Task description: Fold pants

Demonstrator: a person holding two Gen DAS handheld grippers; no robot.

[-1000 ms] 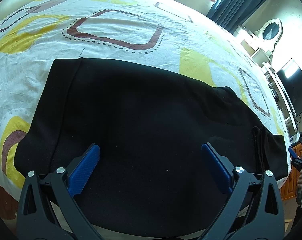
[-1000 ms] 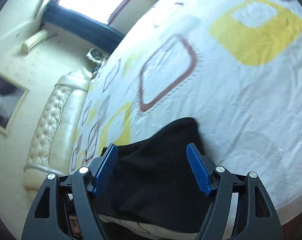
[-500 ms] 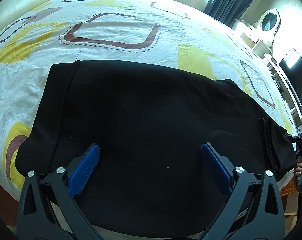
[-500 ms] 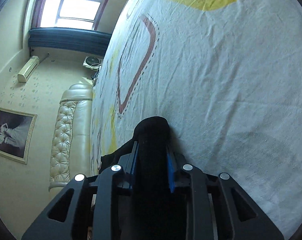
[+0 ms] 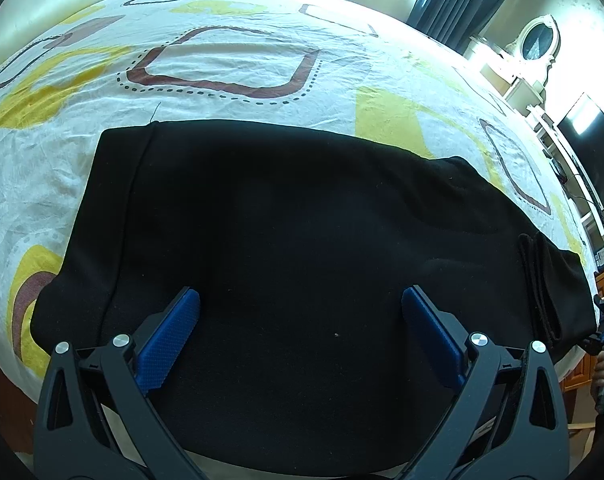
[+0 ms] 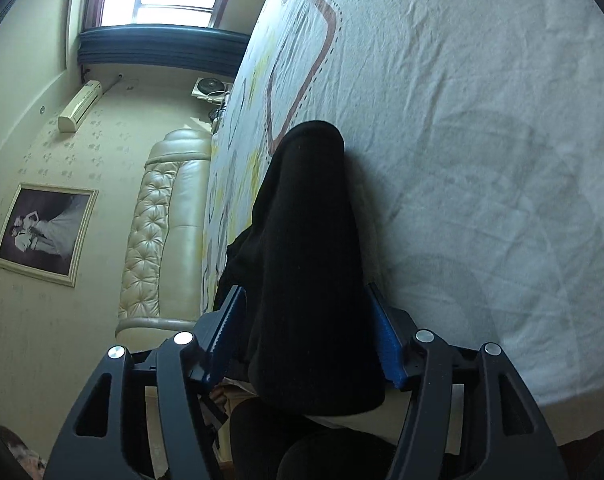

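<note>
Pants [image 5: 302, 240] lie beneath the spread left gripper [image 5: 300, 312]; right gripper [image 6: 310, 320] clamps their end.

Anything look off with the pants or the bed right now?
Nothing damaged. The black pants lie mostly flat on the patterned sheet; only the end by the right gripper is bunched into a hump between its fingers.

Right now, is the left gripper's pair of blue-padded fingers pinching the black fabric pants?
No: the left gripper is wide open above the black fabric pants, its blue pads far apart.
</note>
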